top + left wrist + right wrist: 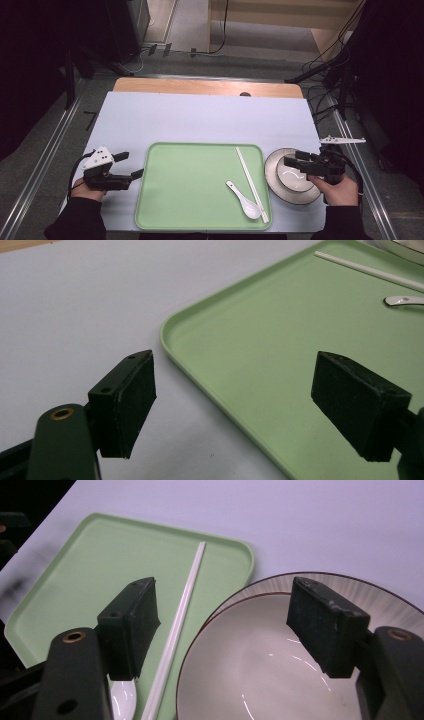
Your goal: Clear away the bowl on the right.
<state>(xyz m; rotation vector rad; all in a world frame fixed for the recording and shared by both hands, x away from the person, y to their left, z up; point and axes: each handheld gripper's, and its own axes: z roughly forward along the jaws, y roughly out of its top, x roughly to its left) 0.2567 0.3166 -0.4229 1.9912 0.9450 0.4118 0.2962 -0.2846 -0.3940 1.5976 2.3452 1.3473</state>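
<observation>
Bowl (270, 675) beneath spread right gripper (225, 625)

High view looks steeply down on the table; both gripper views sit close, sharing the green tray (190, 190).

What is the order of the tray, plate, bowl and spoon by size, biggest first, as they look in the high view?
1. green tray
2. plate
3. bowl, sitting on the plate and partly hidden by the right claw
4. white spoon, clearly smallest

All lie at a similar distance from the camera, so the order looks reliable.
</observation>
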